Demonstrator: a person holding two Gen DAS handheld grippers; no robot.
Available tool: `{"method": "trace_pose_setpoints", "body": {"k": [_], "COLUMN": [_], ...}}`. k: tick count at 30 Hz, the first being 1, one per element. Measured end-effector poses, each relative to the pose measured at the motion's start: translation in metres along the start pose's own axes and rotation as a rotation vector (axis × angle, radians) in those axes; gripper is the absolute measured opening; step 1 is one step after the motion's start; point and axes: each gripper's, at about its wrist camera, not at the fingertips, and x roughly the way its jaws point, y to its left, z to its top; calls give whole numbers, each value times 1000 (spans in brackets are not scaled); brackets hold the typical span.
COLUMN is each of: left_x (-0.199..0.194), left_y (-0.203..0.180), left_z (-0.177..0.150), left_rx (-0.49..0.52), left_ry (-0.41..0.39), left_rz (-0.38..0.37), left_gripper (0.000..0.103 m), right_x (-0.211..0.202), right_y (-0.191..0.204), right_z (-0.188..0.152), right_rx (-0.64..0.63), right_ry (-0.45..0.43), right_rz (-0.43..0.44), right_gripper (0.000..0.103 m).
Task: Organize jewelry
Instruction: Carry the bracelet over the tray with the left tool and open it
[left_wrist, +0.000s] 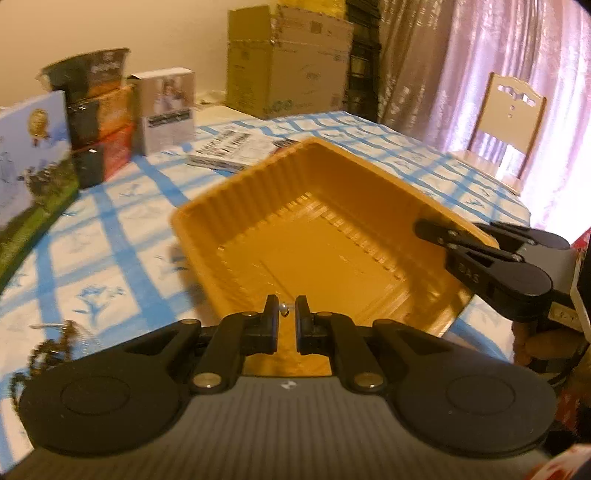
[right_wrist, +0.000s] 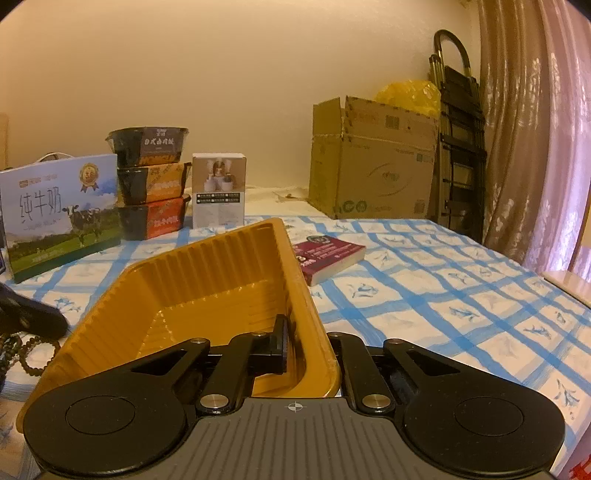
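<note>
The gold tray (right_wrist: 207, 280) is open from above, but the right tongs (left_wrist: 424, 230) clamp its right wall. Stacked food boxes (right_wrist: 151, 184) and a milk carton (right_wrist: 59, 210) block the far left; the tabletop (right_wrist: 461, 295) at right lies free beyond a book (right_wrist: 332, 254).

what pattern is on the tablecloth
The tablecloth is white with a blue check and small blue motifs, clearest in the right wrist view.

Right gripper (right_wrist: 295, 343): its right finger is hidden behind the tray wall (right_wrist: 295, 280). Small shiny item (left_wrist: 283, 308) btwn the left gripper's tips is too small to ID. Bead strand (right_wrist: 26, 354) is cut off at frame edge, blurred in left view.
</note>
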Motion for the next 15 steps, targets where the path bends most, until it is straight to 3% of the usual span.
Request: {"method": "trace_pose_setpoints", "body": {"k": [7,11,15], "left_x": [19,16,8], "left_y": [-9,-9,-7], "left_z": [-8,-10,-8], "left_rx": [-24,-20,-31], "left_ry": [39,33,19], "left_rz": [-18,-14,-10], "left_gripper": [8,25,26], "right_x": [-7,-10,-12], "right_y": [4,8,11], "right_z": [2,3,4], "right_rx": [-18,-42,-62], "right_ry": [-15,-23,-20], "right_rz": [1,-6,-19], "right_gripper": [6,6,6]}}
